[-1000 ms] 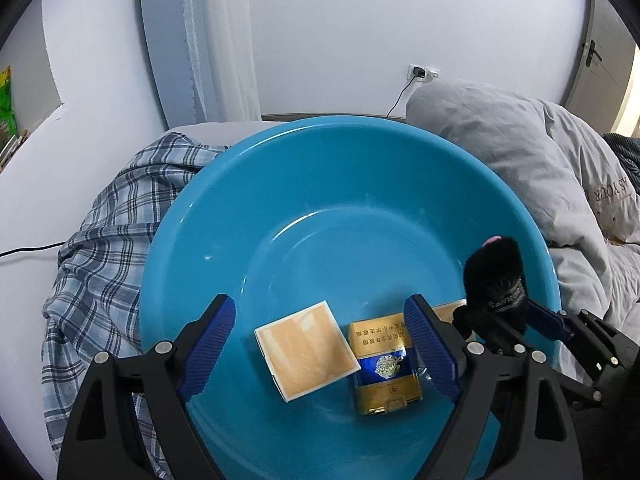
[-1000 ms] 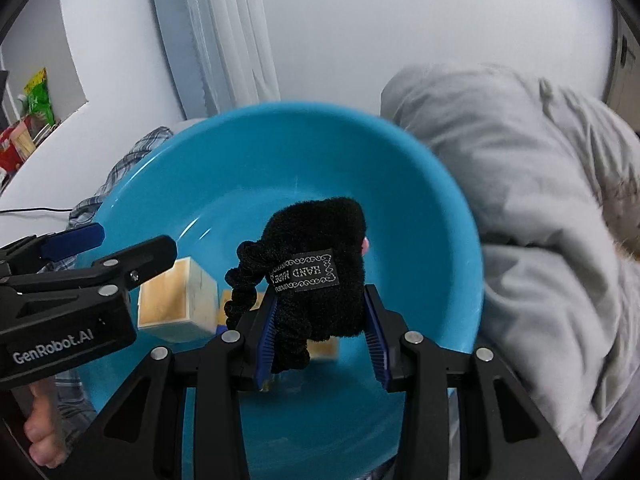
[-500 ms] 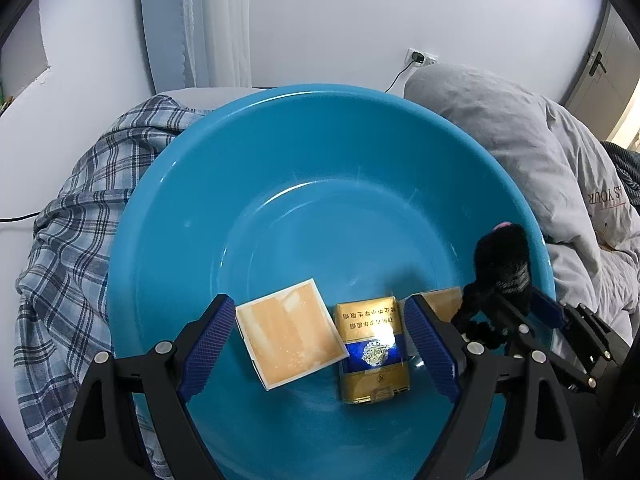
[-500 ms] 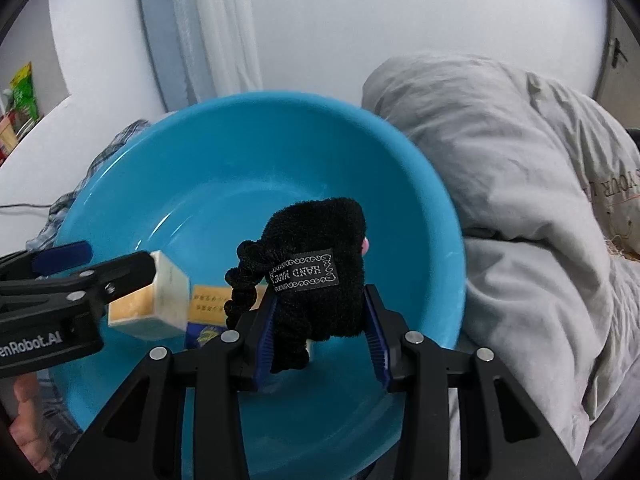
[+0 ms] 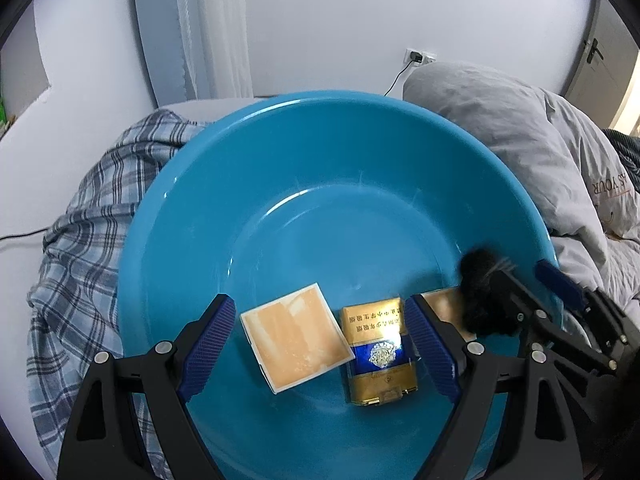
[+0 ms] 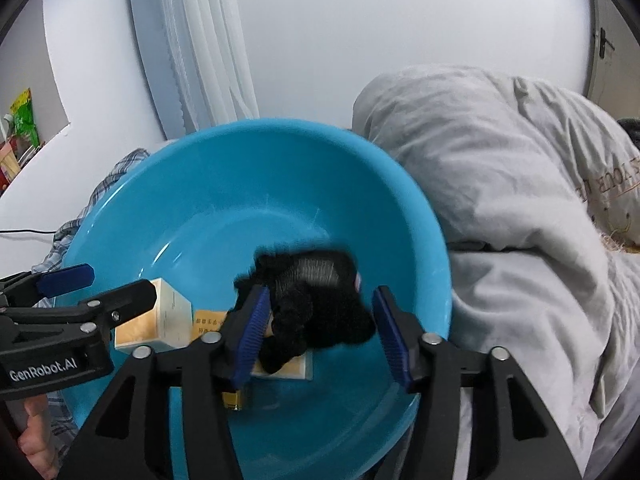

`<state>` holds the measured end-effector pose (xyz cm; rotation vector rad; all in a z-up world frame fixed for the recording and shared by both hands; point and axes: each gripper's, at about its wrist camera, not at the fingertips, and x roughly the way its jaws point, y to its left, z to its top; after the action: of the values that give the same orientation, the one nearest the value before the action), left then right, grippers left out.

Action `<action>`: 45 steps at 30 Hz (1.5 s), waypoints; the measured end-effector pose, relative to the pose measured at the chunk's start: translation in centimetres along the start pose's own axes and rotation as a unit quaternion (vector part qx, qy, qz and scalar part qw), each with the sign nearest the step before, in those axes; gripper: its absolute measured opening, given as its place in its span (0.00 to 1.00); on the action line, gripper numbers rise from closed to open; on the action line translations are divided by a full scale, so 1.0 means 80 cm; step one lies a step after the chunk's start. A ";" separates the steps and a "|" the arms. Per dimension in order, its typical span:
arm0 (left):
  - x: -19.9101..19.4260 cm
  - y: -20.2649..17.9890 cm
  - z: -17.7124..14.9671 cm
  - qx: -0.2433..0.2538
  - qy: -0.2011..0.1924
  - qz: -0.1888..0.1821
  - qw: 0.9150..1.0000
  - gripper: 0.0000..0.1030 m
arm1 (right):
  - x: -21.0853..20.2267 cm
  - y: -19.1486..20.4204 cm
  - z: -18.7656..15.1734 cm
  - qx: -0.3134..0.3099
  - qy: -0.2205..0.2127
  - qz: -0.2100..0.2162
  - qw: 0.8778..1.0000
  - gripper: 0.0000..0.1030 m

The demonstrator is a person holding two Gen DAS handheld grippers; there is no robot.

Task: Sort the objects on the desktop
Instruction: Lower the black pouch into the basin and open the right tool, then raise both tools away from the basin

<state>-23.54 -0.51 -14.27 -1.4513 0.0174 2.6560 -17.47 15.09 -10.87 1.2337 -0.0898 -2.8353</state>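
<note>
A checked shirt (image 5: 80, 240) is seen lying on the bed at the far left, partly under the rim of a big blue bowl (image 5: 280, 184). The left claw (image 5: 320, 344) is held over the near side of the bowl, with its blue fingers (image 5: 206, 338) spread wide apart and nothing between them. Inside the bowl, a flat square box (image 5: 296, 336) with a pale orange top is seen lying on the bottom. Just to its right, a gold and blue pack (image 5: 378, 354) is laid flat, touching or almost touching the box. Another tan box (image 5: 444, 304) is partly hidden behind the left claw's right finger.

Further right, a fuzzy black hair tie (image 6: 316, 304) is seen blurred in the gap of the right claw (image 6: 320, 332), over the boxes in the bowl. The right claw's fingers (image 6: 390, 336) are set apart, and the right one is clear of the hair tie; it cannot be told if the left one is touching it. A grey blanket (image 6: 520, 200) is piled on the bed at the far right, pressed against the bowl's rim.
</note>
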 end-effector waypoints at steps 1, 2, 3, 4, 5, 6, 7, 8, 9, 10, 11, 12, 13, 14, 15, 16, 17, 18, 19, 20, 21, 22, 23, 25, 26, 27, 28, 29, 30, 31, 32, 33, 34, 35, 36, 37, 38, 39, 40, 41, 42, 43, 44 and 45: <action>-0.003 0.000 0.001 0.002 -0.006 0.003 1.000 0.86 | -0.004 0.001 0.002 -0.002 -0.007 -0.003 1.000 0.59; -0.008 0.000 0.002 0.002 -0.015 0.005 1.000 0.86 | -0.008 0.002 0.004 -0.006 -0.015 -0.005 1.000 0.62; -0.013 0.000 0.003 0.003 -0.024 0.006 1.000 0.86 | -0.013 0.004 0.006 -0.010 -0.024 -0.008 1.000 0.64; -0.019 0.001 0.005 0.003 -0.034 0.006 0.999 0.86 | -0.018 0.005 0.008 -0.014 -0.031 -0.010 0.999 0.65; -0.025 0.002 0.007 0.002 -0.044 0.007 0.999 0.86 | -0.023 0.006 0.009 -0.018 -0.039 -0.013 0.999 0.66; -0.032 0.004 0.008 0.000 -0.056 0.009 0.998 0.86 | -0.028 0.007 0.012 -0.020 -0.045 -0.016 0.999 0.67; -0.040 0.006 0.010 -0.004 -0.071 0.011 0.997 0.86 | -0.033 0.007 0.014 -0.021 -0.051 -0.018 0.998 0.68; -0.048 0.009 0.011 -0.007 -0.084 0.013 0.996 0.86 | -0.038 0.006 0.017 -0.021 -0.057 -0.021 0.998 0.69; -0.058 0.012 0.013 -0.011 -0.099 0.017 0.995 0.86 | -0.044 0.006 0.020 -0.021 -0.062 -0.025 0.998 0.69; -0.066 0.015 0.015 -0.012 -0.110 0.022 0.994 0.86 | -0.050 0.005 0.023 -0.020 -0.065 -0.029 0.997 0.69; -0.074 0.017 0.017 -0.012 -0.121 0.025 0.992 0.86 | -0.057 0.004 0.027 -0.019 -0.070 -0.031 0.997 0.69; -0.085 0.018 0.019 -0.010 -0.136 0.027 0.990 0.86 | -0.065 0.002 0.029 -0.018 -0.077 -0.032 0.996 0.69; -0.096 0.019 0.021 -0.007 -0.149 0.030 0.988 0.86 | -0.072 0.001 0.033 -0.018 -0.084 -0.034 0.996 0.69; -0.108 0.020 0.022 -0.004 -0.163 0.033 0.986 0.86 | -0.081 0.001 0.037 -0.018 -0.093 -0.037 0.995 0.69; -0.120 0.020 0.023 -0.001 -0.177 0.034 0.984 0.86 | -0.092 0.000 0.039 -0.019 -0.103 -0.040 0.994 0.69; -0.133 0.019 0.024 0.003 -0.192 0.036 0.981 0.86 | -0.101 0.000 0.041 -0.019 -0.113 -0.043 0.992 0.69; -0.146 0.019 0.024 0.006 -0.207 0.036 0.978 0.86 | -0.112 -0.001 0.044 -0.020 -0.124 -0.048 0.991 0.69; -0.160 0.018 0.024 0.010 -0.223 0.036 0.974 0.86 | -0.121 -0.001 0.048 -0.020 -0.133 -0.051 0.990 0.70; -0.175 0.018 0.024 0.014 -0.241 0.034 0.970 0.86 | -0.132 -0.001 0.050 -0.020 -0.144 -0.054 0.988 0.74; -0.189 0.019 0.024 0.016 -0.256 0.034 0.966 0.86 | -0.141 -0.001 0.052 -0.020 -0.153 -0.057 0.986 0.79; -0.204 0.020 0.024 0.015 -0.272 0.034 0.962 0.86 | -0.151 -0.002 0.055 -0.018 -0.164 -0.059 0.985 0.81; -0.213 0.022 0.023 0.014 -0.282 0.033 0.959 0.86 | -0.161 -0.002 0.056 -0.017 -0.175 -0.060 0.983 0.84; -0.227 0.025 0.022 0.011 -0.297 0.031 0.954 0.86 | -0.172 -0.003 0.058 -0.015 -0.187 -0.061 0.980 0.84; -0.247 0.030 0.019 0.003 -0.318 0.025 0.948 0.89 | -0.188 -0.002 0.061 -0.016 -0.199 -0.062 0.978 0.84; -0.257 0.033 0.017 -0.001 -0.328 0.020 0.945 0.92 | -0.196 -0.002 0.062 -0.017 -0.205 -0.061 0.977 0.84; -0.267 0.036 0.015 -0.005 -0.338 0.016 0.941 1.00 | -0.205 -0.001 0.062 -0.018 -0.210 -0.059 0.976 0.84; -0.276 0.038 0.013 -0.009 -0.351 0.011 0.936 1.00 | -0.211 -0.002 0.062 -0.019 -0.213 -0.057 0.975 0.84; -0.287 0.039 0.010 -0.011 -0.365 0.009 0.931 1.00 | -0.219 0.000 0.063 -0.020 -0.217 -0.055 0.974 0.84; -0.296 0.040 0.007 -0.010 -0.374 0.010 0.927 1.00 | -0.227 0.002 0.064 -0.020 -0.222 -0.053 0.973 0.84; -0.303 0.039 0.005 -0.008 -0.382 0.011 0.924 1.00 | -0.236 0.004 0.063 -0.020 -0.229 -0.053 0.972 0.84; -0.311 0.038 0.002 -0.005 -0.392 0.013 0.920 1.00 | -0.244 0.004 0.064 -0.019 -0.237 -0.052 0.970 0.85; -0.319 0.038 0.000 -0.002 -0.400 0.015 0.916 1.00 | -0.253 0.005 0.063 -0.017 -0.246 -0.051 0.968 0.86; -0.325 0.037 -0.002 -0.001 -0.405 0.016 0.914 1.00 | -0.264 0.006 0.062 -0.016 -0.258 -0.049 0.965 0.91; -0.331 0.037 -0.004 0.000 -0.410 0.016 0.912 1.00 | -0.272 0.007 0.061 -0.016 -0.268 -0.046 0.962 0.95; -0.338 0.037 -0.005 0.000 -0.414 0.016 0.910 1.00 | -0.281 0.008 0.059 -0.017 -0.278 -0.044 0.959 0.97; -0.344 0.035 -0.006 0.000 -0.417 0.014 0.909 1.00 | -0.289 0.011 0.059 -0.021 -0.286 -0.044 0.957 0.98; -0.351 0.036 -0.009 -0.002 -0.420 0.011 0.907 1.00 | -0.295 0.014 0.058 -0.025 -0.290 -0.045 0.955 0.98; -0.357 0.036 -0.010 -0.006 -0.422 0.009 0.906 1.00 | -0.303 0.017 0.056 -0.030 -0.297 -0.046 0.953 0.98; -0.364 0.033 -0.013 -0.011 -0.422 0.008 0.906 1.00 | -0.311 0.019 0.054 -0.035 -0.304 -0.048 0.951 0.99; -0.370 0.033 -0.015 -0.014 -0.421 0.004 0.907 1.00 | -0.318 0.022 0.052 -0.038 -0.310 -0.051 0.949 0.99; -0.376 0.035 -0.018 -0.016 -0.421 -0.005 0.907 1.00 | -0.324 0.024 0.050 -0.040 -0.316 -0.054 0.946 0.99; -0.383 0.035 -0.022 -0.017 -0.422 -0.015 0.906 1.00 | -0.332 0.026 0.048 -0.042 -0.320 -0.055 0.945 0.99; -0.391 0.036 -0.025 -0.017 -0.423 -0.023 0.905 1.00 | -0.339 0.027 0.046 -0.044 -0.324 -0.055 0.944 0.99; -0.401 0.036 -0.029 -0.015 -0.425 -0.030 0.904 1.00 | -0.346 0.029 0.044 -0.046 -0.326 -0.054 0.943 0.99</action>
<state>-4.76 -6.54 11.27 -0.1839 -0.1402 2.9848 -1.15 14.75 11.87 0.2464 0.0893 -3.1661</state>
